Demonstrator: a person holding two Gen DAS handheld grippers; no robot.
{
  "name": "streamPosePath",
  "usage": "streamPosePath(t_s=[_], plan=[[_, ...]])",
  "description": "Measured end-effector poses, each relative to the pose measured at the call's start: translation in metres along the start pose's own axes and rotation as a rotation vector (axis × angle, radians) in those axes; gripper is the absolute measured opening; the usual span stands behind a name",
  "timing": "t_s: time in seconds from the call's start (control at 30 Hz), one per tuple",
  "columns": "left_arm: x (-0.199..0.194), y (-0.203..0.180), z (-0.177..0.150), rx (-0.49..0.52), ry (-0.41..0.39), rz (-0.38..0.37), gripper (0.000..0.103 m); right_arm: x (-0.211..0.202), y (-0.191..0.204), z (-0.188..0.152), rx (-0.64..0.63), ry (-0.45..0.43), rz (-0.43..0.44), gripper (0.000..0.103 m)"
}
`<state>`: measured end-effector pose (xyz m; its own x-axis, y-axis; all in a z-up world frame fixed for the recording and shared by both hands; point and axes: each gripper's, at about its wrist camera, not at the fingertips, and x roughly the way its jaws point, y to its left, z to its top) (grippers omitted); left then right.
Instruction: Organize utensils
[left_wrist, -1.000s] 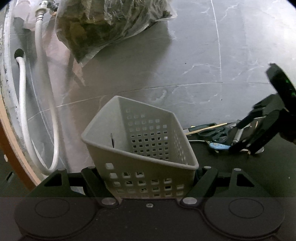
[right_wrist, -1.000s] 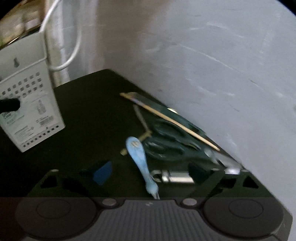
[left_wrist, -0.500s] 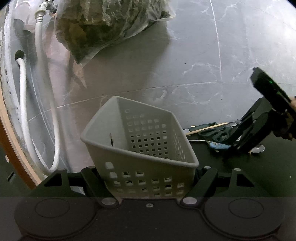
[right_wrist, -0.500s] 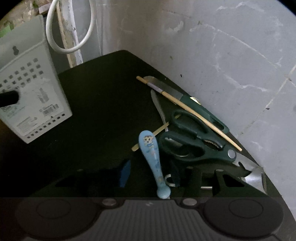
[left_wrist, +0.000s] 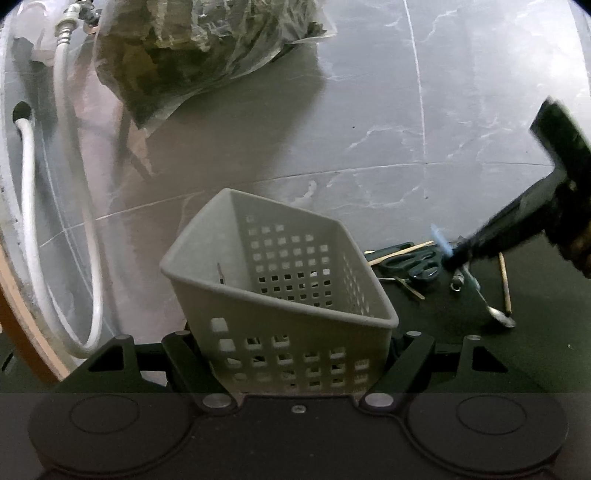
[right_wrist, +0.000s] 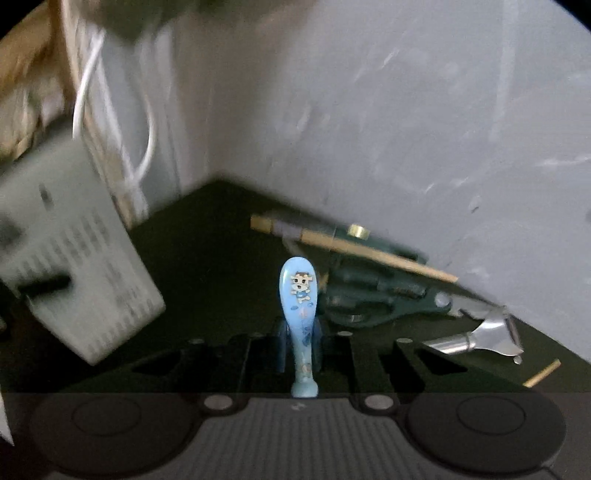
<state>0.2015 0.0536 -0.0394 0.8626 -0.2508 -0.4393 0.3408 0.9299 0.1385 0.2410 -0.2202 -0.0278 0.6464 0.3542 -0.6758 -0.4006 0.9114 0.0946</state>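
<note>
Spoon (right_wrist: 300, 295), blue, cartoon animal print on its handle, pinched between the right gripper's (right_wrist: 299, 341) pressed-in jaws, lifted off the dark mat (right_wrist: 207, 258). Left gripper (left_wrist: 291, 354) clamps the near wall of the basket (left_wrist: 280, 280), tilted. Basket label unreadable, blurred. Beyond: green scissors (right_wrist: 373, 295), chopstick (right_wrist: 354, 247), metal utensil (right_wrist: 480, 338) on the mat. Far: white hose (left_wrist: 27, 206), plastic bag (left_wrist: 199, 48) against grey tile.

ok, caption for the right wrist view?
Right gripper shut on blue spoon, basket at left, scissors behind.
</note>
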Motion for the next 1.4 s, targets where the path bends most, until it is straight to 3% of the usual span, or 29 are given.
streamPosePath(t_s=[0.13,0.27,0.5,0.67,0.83,0.93,1.03,1.13,1.4], plan=[[0.002,0.0,0.0,0.018,-0.008,-0.041,0.079,-0.043,0.012,0.014,0.096,-0.186,-0.007,0.016],[0.003,-0.003,0.0,0.027,-0.018,-0.073,0.079,-0.083,0.036,0.039,0.112,-0.359,0.013,0.006],[0.004,-0.008,-0.001,0.033,-0.03,-0.116,0.079,-0.106,0.086,0.08,-0.013,-0.48,0.143,0.003],[0.004,-0.006,-0.001,0.02,-0.026,-0.121,0.078,-0.092,0.113,0.085,-0.047,-0.444,0.238,0.003],[0.004,-0.006,-0.002,0.009,-0.024,-0.121,0.078,-0.075,0.113,0.076,-0.017,-0.382,0.188,0.004],[0.004,-0.006,-0.001,0.007,-0.025,-0.117,0.078,-0.066,0.089,0.069,0.027,-0.318,0.109,0.013],[0.003,-0.004,-0.002,0.007,-0.025,-0.114,0.078,-0.055,0.067,0.055,0.052,-0.238,0.047,0.036],[0.003,-0.003,-0.002,0.003,-0.022,-0.107,0.078,-0.035,0.049,0.041,0.104,-0.141,0.009,0.048],[0.005,-0.001,0.0,-0.002,-0.014,-0.098,0.078,0.013,0.029,0.003,0.251,0.032,0.021,0.052]])
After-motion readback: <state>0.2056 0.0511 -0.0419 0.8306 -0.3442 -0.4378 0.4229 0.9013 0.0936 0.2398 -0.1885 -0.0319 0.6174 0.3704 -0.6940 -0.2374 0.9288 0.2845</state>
